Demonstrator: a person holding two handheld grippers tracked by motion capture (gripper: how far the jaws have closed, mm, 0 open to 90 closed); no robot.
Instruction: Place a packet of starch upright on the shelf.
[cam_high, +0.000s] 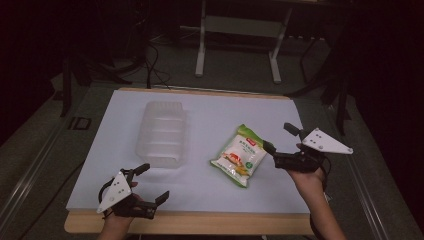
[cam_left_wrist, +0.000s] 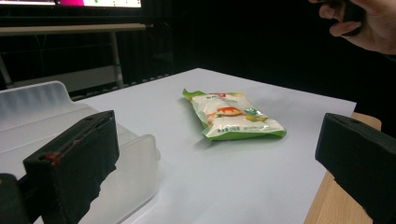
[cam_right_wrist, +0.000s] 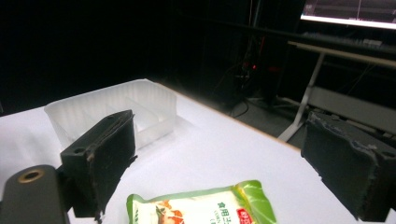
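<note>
Snack bag (cam_high: 238, 155) flat at frame ctr-right, long axis upper-right to lower-left.
Green/white, glossy, sealed; right gripper (cam_high: 278, 138) beside it, released; left gripper (cam_high: 152, 183) lower left, released.

Both the left gripper (cam_high: 152, 184) and the right gripper (cam_high: 280, 137) are black, each with two blocky matte jaws (a red speck on one left jaw), a pale grey three-cornered plate dotted with dark screws, and a black cable.
</note>
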